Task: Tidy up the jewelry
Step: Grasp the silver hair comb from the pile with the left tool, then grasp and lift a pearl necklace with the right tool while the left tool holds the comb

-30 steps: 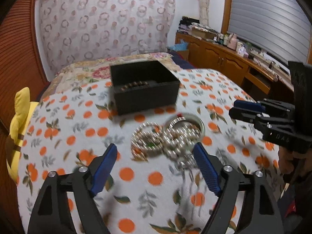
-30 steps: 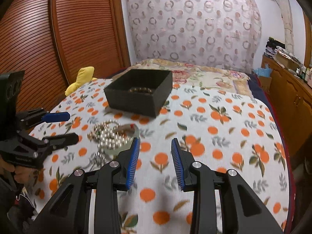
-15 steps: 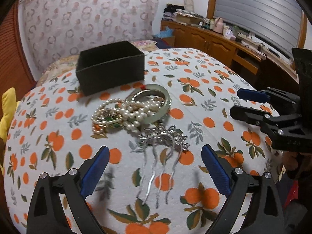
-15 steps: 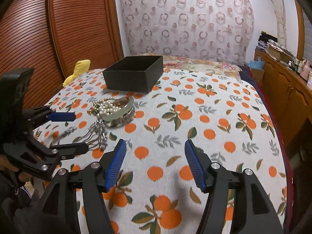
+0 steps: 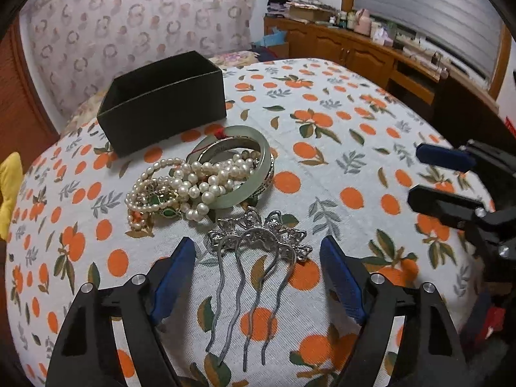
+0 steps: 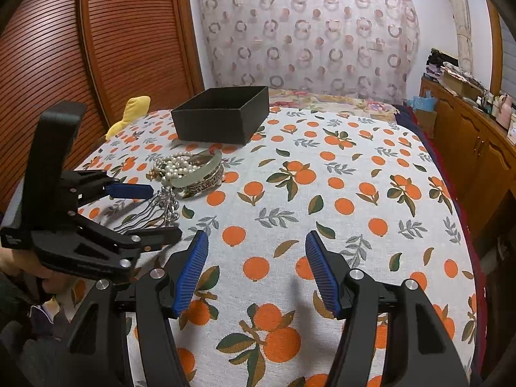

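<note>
Left wrist: closing left hand-held gripper [image 5: 258, 258] astride comb [image 5: 258, 245].

We see a bed under an orange-print cover [image 6: 354, 193], a ringed curtain [image 6: 306, 32] on the far wall, a slatted wooden wardrobe [image 6: 96, 48] at one side, and cluttered wooden cabinets [image 5: 354, 51] below a shuttered window [image 5: 429, 16].

Box [image 5: 167, 109] inside hidden by its walls; bangle [image 5: 254, 174] partly under pearls [image 5: 193, 183].
</note>
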Available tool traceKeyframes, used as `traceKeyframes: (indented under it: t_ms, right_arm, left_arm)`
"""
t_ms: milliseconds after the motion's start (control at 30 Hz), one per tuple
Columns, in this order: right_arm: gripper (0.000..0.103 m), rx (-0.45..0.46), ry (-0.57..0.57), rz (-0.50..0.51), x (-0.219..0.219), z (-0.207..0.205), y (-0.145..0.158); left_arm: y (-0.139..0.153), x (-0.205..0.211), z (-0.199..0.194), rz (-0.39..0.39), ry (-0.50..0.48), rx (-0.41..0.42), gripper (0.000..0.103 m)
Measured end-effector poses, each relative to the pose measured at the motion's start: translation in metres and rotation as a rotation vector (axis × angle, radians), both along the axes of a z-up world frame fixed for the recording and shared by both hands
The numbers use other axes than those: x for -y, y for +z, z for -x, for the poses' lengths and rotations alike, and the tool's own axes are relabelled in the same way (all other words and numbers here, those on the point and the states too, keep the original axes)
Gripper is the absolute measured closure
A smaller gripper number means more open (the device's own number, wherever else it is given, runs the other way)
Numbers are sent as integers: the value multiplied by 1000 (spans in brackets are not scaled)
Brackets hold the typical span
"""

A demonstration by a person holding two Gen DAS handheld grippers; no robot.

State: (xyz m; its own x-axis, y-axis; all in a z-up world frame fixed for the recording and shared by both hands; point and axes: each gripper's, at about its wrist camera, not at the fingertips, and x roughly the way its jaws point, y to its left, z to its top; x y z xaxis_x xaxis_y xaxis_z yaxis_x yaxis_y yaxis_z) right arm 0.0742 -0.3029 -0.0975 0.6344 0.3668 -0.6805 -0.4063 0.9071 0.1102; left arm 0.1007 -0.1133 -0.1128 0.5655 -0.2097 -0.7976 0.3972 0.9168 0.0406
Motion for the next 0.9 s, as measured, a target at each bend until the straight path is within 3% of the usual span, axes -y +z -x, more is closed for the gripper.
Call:
traceKeyframes:
  t_ms: [67,133,400,733,900]
  right_arm:
    - [38,-1,0,1,0,0,0]
    - [38,-3,0,2,0,-1,0]
    - [38,-18,19,12,-10,-11,-1]
    - [38,1,88,53,-48,-37,6]
    - [38,15,175,53,-75,-46,10]
  left_arm:
    - [0,0,0,3,-4,1,28]
    - [2,-1,2,9,-10,7,44]
    - [14,-21,16,70,0,32,44]
    - [36,-70,30,144,95,105,44]
    - [39,-93,32,163,140,118,44]
